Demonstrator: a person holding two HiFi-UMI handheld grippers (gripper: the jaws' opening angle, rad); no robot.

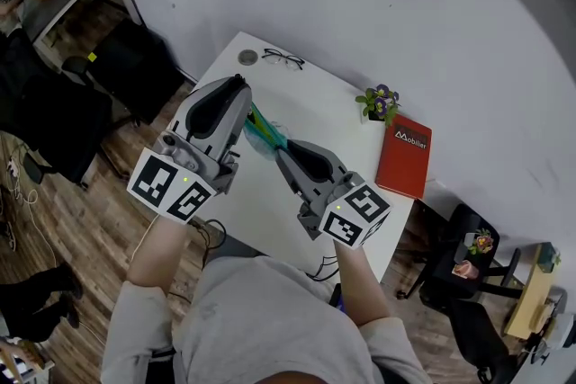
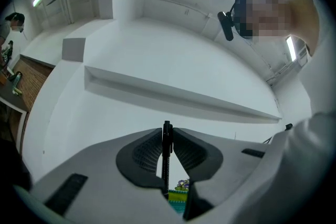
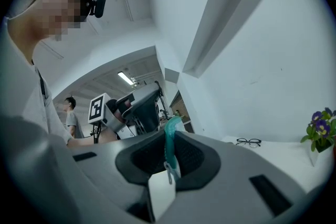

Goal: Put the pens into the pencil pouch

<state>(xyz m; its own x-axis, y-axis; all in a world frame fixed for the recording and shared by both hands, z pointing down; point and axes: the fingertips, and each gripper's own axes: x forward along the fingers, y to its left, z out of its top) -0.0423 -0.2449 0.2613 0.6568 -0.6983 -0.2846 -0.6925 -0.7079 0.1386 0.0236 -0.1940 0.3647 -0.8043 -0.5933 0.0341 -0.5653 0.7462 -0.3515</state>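
My left gripper point(image 2: 166, 136) is shut on a black pen point(image 2: 166, 157), which stands upright between the pads with its cap just above the jaw tips. In the head view the left gripper point(image 1: 243, 108) is raised over the white table point(image 1: 261, 193), just left of the teal pencil pouch point(image 1: 266, 136). My right gripper point(image 1: 281, 148) holds that pouch up off the table from the near side. In the right gripper view it point(image 3: 170, 139) is shut on the pouch's teal edge point(image 3: 170, 144), a white tag point(image 3: 161, 194) hangs below, and the left gripper point(image 3: 134, 107) shows beyond it.
Black glasses point(image 1: 283, 59) and a small round grey object point(image 1: 247, 58) lie at the table's far end. A small potted plant with purple flowers point(image 1: 380, 103) and a red book point(image 1: 403, 156) sit along the wall side. Chairs and a wooden floor surround the table.
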